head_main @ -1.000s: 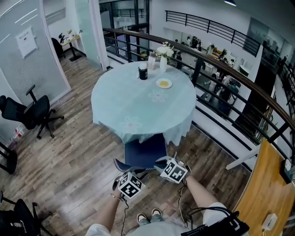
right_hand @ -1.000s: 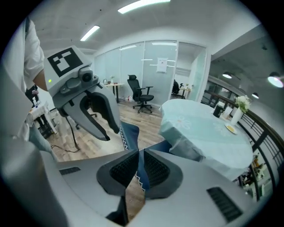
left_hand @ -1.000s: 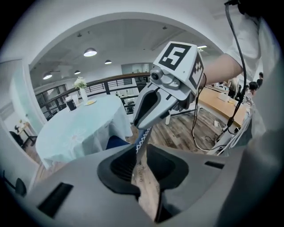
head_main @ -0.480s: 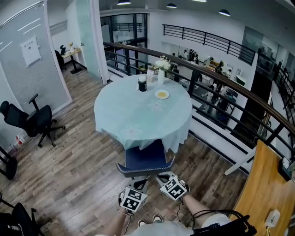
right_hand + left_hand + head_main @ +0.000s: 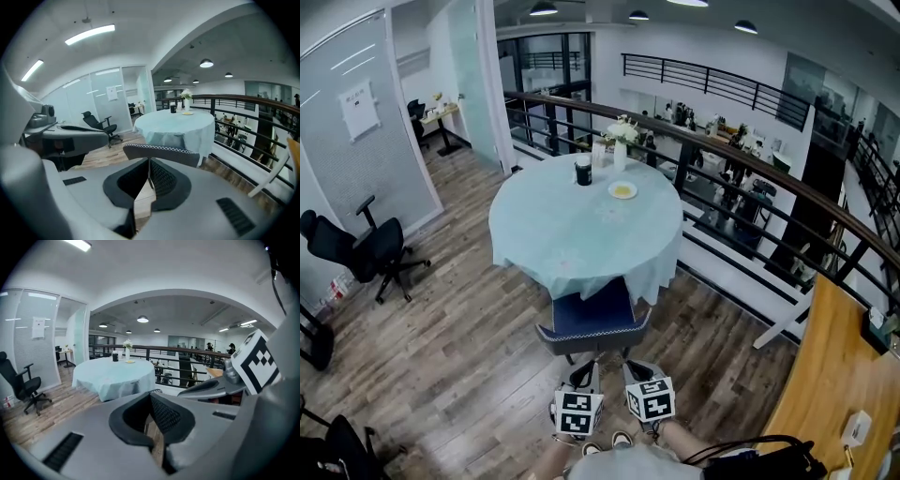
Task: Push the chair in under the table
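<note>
Railing [image 5: 722, 148] curves behind table [image 5: 572, 225]; office chair [image 5: 356, 248] stands aside.

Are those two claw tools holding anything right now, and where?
Nothing is held. The left gripper is shut and empty; the right gripper has just been closing on nothing, clear of the chair.

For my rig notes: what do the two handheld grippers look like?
The left gripper and right gripper have grey bodies, dark textured jaw pads, and each a white cube with black square markers. The right one's jaws have just been closing on nothing.
</note>
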Motion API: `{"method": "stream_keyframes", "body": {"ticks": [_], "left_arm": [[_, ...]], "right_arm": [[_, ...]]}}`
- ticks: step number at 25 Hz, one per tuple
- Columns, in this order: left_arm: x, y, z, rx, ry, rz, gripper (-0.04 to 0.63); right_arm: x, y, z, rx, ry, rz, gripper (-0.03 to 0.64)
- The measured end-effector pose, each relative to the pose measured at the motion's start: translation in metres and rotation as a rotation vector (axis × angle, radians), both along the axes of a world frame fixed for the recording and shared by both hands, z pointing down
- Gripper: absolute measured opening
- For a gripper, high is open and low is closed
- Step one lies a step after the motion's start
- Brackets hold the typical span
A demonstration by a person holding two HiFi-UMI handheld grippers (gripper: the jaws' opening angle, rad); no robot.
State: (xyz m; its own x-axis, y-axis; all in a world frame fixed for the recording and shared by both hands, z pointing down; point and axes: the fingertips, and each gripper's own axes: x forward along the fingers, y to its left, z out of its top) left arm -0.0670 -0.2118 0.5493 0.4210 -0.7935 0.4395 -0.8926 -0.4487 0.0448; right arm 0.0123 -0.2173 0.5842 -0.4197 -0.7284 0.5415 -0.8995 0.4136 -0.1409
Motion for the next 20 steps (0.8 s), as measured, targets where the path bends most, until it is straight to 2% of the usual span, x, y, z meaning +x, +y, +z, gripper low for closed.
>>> {"method": "stream_keyframes", "body": {"ticks": [8,20], "left_arm": [[-0.013,0.004,0.002,-0.014,0.014,-0.073,0.003],[-0.006,0.003,0.006,-0.024,-0.001,-0.093,0.003]], "right_arm": [[0.003,0.004,0.0,0.002,0.046,0.006,0.026],[-0.001,-0.005,-0.012,0.024,0.01,-0.023,0.02]]}}
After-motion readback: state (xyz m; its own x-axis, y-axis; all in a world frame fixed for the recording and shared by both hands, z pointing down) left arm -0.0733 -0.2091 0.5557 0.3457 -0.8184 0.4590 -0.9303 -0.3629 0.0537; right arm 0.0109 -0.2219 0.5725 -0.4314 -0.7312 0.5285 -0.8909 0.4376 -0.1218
